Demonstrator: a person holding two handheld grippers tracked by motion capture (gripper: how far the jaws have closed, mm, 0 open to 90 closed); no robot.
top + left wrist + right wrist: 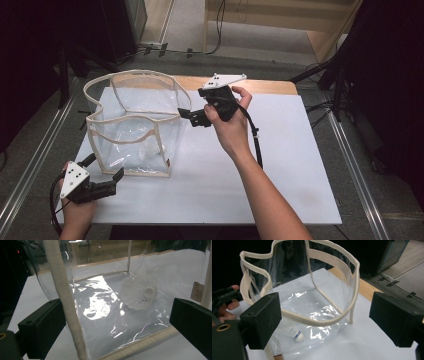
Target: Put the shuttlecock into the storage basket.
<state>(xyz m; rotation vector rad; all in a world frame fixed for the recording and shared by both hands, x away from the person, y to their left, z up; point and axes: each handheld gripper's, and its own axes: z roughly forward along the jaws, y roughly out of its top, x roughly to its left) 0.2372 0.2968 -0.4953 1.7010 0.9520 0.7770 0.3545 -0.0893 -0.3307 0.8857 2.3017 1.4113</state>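
Standing on the white desk [280,165] is one clear plastic bag [135,125] with cream fabric trim, open at the top, and inside it on the bottom lies one white shuttlecock [140,293]. Two grippers are in use, one per hand. The left gripper [107,181] sits low at the bag's near corner with its jaws spread wide; in the left gripper view a cream corner seam of the bag rises just inside the left jaw, the bag's lower hem runs across between the two jaws, and the shuttlecock rests beyond them, behind the clear wall and nearer the right jaw. Nothing is clamped there. The right gripper [192,116] is held higher, at the bag's far right side, its tips just at the rim; its jaws are also wide apart and hold nothing. In the right gripper view the bag's curved top rim passes between the two jaws, close against the left one, and the shuttlecock shows through the plastic below, just beside that left jaw. One hand [227,303] with the other gripper appears past the left jaw, beyond the bag.
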